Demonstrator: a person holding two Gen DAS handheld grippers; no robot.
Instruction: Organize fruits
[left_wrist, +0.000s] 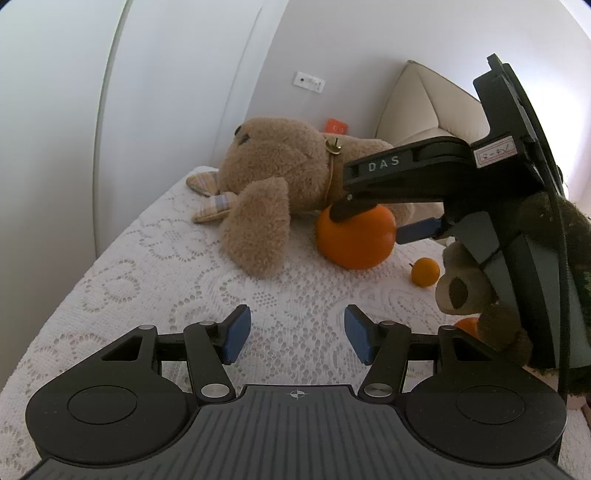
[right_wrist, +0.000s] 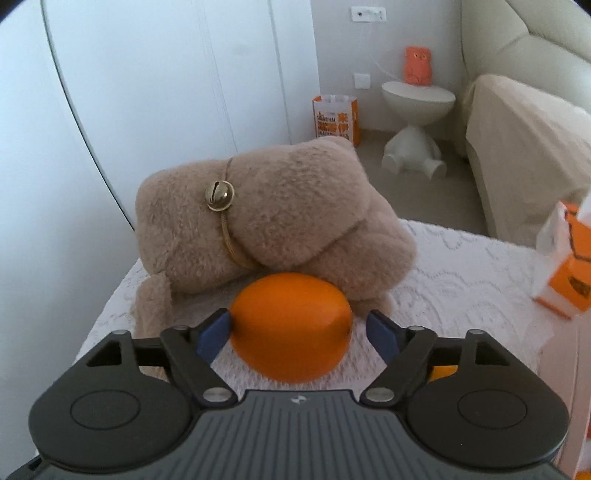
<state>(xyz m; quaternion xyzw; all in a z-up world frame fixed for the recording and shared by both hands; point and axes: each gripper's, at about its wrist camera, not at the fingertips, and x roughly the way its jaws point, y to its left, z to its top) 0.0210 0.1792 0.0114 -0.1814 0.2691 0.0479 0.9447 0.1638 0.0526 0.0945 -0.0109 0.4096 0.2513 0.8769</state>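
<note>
Between the parted blue pads of the right gripper (right_wrist: 295, 330) sits a large orange (right_wrist: 291, 328) on the lace-covered bed (right_wrist: 461, 266) — left pad touching or nearly so, right pad apart — its broad axis crosswise, while the empty, wide-open left gripper (left_wrist: 295, 334) hangs farther back.

Showing bright orange on large fruit (right_wrist: 291, 328) and small fruit (left_wrist: 425, 272). Wearing tan fur, plush toy (left_wrist: 273, 173), with plaid-patterned ears. Displaying white lace pattern, tablecloth (left_wrist: 147, 266). Carrying blue pads (left_wrist: 236, 334), black grippers.
</note>
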